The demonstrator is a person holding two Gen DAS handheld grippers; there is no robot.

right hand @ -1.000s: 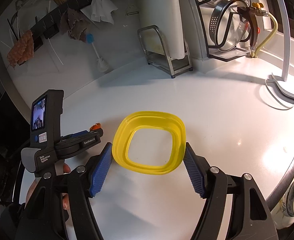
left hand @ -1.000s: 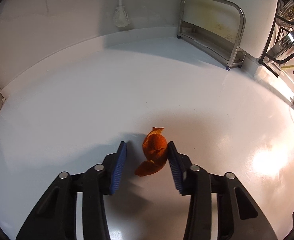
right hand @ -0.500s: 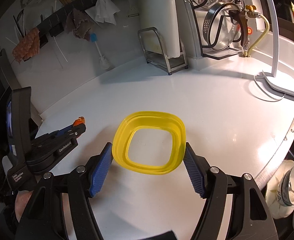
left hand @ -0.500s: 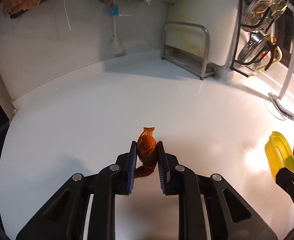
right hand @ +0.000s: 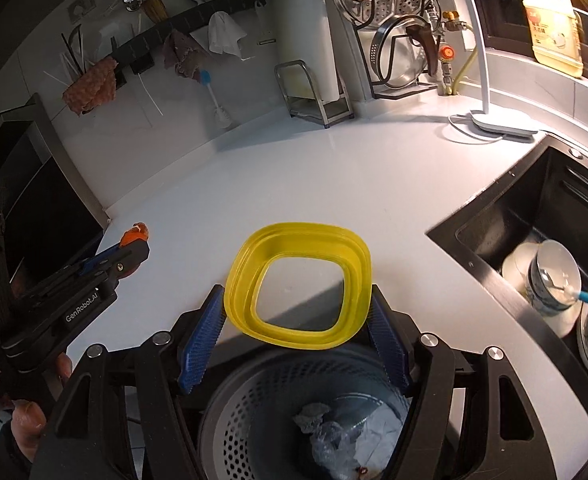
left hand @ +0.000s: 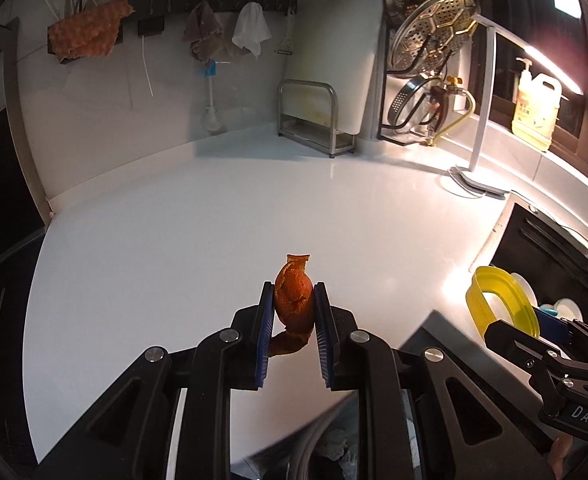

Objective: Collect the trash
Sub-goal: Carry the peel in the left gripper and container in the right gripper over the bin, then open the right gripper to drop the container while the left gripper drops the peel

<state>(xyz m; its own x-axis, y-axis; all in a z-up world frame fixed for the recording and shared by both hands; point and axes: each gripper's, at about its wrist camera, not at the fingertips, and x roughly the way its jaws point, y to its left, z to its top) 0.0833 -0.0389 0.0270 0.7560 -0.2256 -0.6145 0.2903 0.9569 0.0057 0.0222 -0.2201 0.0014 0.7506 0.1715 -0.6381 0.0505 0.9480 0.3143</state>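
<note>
L gripper (left hand: 294,312) pinches the light, floppy orange peel (left hand: 293,298) mid-body at 6 o'clock above the counter (left hand: 174,240); R gripper (right hand: 294,328) spans a stiff, slick yellow ring (right hand: 297,284) by its sides, bin (right hand: 278,392) below.

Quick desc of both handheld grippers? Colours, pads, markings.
Both match: black plastic linkage bodies with silver pivot bolts and blue ribbed pads. The left gripper shows white "GenRobot.AI" and "Data Acquisition System" lettering on its side in the right wrist view. The right gripper shows "DAS" in the left wrist view.
</note>
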